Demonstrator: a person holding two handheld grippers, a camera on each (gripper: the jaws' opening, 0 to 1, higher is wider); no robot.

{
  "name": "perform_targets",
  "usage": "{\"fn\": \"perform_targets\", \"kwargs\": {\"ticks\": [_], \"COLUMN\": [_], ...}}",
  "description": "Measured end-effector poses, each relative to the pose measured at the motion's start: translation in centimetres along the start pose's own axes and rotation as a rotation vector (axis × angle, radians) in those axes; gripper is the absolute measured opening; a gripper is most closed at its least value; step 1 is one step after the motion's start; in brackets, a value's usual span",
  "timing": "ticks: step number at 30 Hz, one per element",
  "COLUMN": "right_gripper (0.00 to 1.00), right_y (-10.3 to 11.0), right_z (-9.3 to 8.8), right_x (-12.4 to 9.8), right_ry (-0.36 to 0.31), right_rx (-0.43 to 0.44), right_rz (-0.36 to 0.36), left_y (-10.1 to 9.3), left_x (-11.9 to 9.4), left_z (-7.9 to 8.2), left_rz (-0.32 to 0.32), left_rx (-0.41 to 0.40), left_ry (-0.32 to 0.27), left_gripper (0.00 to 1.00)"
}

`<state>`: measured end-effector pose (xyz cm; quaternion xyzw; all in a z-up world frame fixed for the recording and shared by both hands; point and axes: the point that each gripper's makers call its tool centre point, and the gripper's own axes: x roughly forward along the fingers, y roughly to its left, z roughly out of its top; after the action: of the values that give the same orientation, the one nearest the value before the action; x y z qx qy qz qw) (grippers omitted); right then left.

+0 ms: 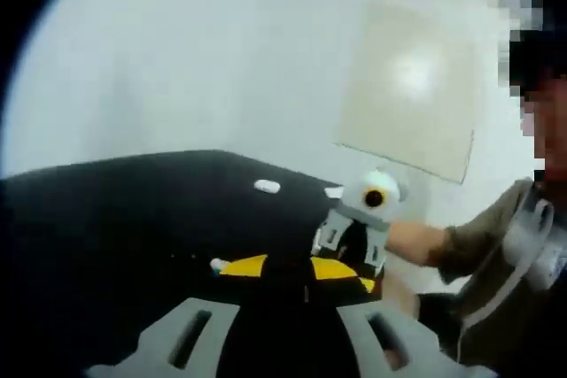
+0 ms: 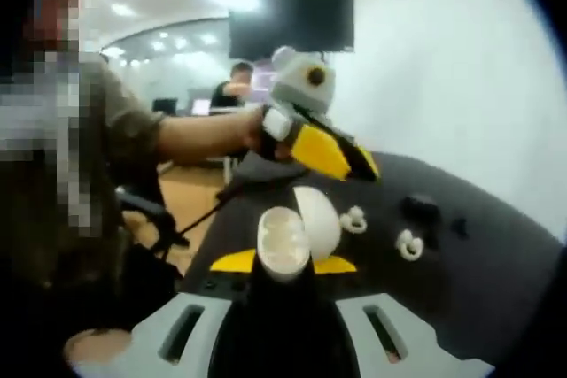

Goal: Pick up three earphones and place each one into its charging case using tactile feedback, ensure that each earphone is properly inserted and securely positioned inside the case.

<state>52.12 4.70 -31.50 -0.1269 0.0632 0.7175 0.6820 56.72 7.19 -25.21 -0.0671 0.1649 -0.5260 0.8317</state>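
1. The open white charging case (image 2: pixel 297 226) sits gripped in the right gripper (image 2: pixel 283 265), above the black desk (image 2: pixel 496 263).
2. Two white earphones (image 2: pixel 354 219) (image 2: pixel 409 244) lie just beyond it, mid-desk.
3. The left gripper (image 1: pixel 288 267) has narrow jaws; whether they hold anything, I cannot tell.

In the left gripper view, two small white pieces on the black surface (image 1: pixel 106 219), one (image 1: pixel 267 187) at centre and one (image 1: pixel 334 192) just right of it, are too blurred to identify. The other hand-held gripper (image 1: pixel 306 268) hides part of a tiny white object (image 1: pixel 215 264) at lower centre.

In the right gripper view, an open white oval charging case (image 2: pixel 297 227) at centre has its interior washed out. Right of it, small dark shapes (image 2: pixel 423 210) blend into the surface.
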Motion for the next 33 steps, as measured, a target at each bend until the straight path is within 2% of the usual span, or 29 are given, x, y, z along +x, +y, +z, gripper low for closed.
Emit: {"fn": "perform_targets", "kwargs": {"ticks": [3, 5, 8, 11, 14, 17, 18, 20, 21, 22, 23, 25, 26, 28, 30, 31, 33], "right_gripper": [0.22, 0.22, 0.22, 0.22, 0.22, 0.22, 0.22, 0.22, 0.22, 0.22, 0.22, 0.22, 0.22, 0.22, 0.22, 0.22, 0.22], "right_y": [0.1, 0.1, 0.0, -0.1, -0.1, -0.3, -0.3, -0.4, -0.4, -0.4, -0.4, -0.3, -0.4, -0.4, -0.3, -0.1, 0.5], "right_z": [0.0, 0.0, 0.0, 0.0, 0.0, 0.0, 0.0, 0.0, 0.0, 0.0, 0.0, 0.1, 0.1, 0.2, 0.2, 0.2, 0.3], "right_x": [-0.1, -0.1, -0.1, -0.1, -0.1, -0.2, -0.2, -0.2, -0.2, -0.2, -0.2, -0.2, -0.2, -0.1, 0.0, 0.1, 0.6], "right_ry": [-0.001, -0.001, 0.000, -0.001, -0.001, -0.002, -0.002, -0.001, -0.001, -0.001, -0.001, -0.004, -0.005, -0.010, -0.006, -0.004, 0.012], "right_rx": [0.006, -0.002, -0.005, 0.000, -0.004, 0.004, 0.010, 0.017, 0.014, 0.010, 0.008, -0.004, -0.004, 0.027, 0.038, 0.049, 0.074], "right_rz": [0.002, -0.001, -0.003, -0.004, -0.007, -0.009, -0.009, -0.012, -0.013, -0.014, -0.014, -0.013, -0.012, 0.001, 0.004, 0.012, 0.051], "left_y": [2.5, 4.5, 6.3, 7.4, 7.6, 6.0, 4.8, 1.0, -1.1, -1.9, -2.0, -1.4, -1.3, -2.5, -3.6, -3.6, -2.8], "left_x": [-2.0, -3.1, -3.6, -2.6, -0.4, 1.2, 1.6, 1.6, 1.0, 0.3, -0.1, -0.9, -1.0, -1.0, -0.6, -0.4, 0.0], "left_z": [1.2, 1.2, 0.8, 0.6, 1.7, 2.0, 2.2, 2.3, 1.7, 0.4, -0.5, -3.5, -4.2, -4.9, -4.9, -5.2, -6.0], "left_rz": [0.128, 0.205, 0.232, 0.249, 0.231, 0.156, 0.099, -0.080, -0.170, -0.200, -0.197, -0.133, -0.115, -0.143, -0.177, -0.171, -0.128], "left_rx": [0.073, 0.087, 0.055, 0.057, 0.069, 0.111, 0.108, 0.043, 0.018, 0.003, 0.009, 0.099, 0.131, 0.136, 0.152, 0.152, 0.192], "left_ry": [-0.054, -0.043, -0.012, 0.041, 0.090, 0.132, 0.117, 0.042, 0.015, 0.012, 0.019, 0.088, 0.083, 0.052, 0.010, 0.015, 0.067], "left_gripper": [0.14, 0.14, 0.11, 0.11, 0.11, 0.12, 0.12, 0.18, 0.22, 0.25, 0.28, 0.29, 0.28, 0.28, 0.28, 0.29, 0.29]}}
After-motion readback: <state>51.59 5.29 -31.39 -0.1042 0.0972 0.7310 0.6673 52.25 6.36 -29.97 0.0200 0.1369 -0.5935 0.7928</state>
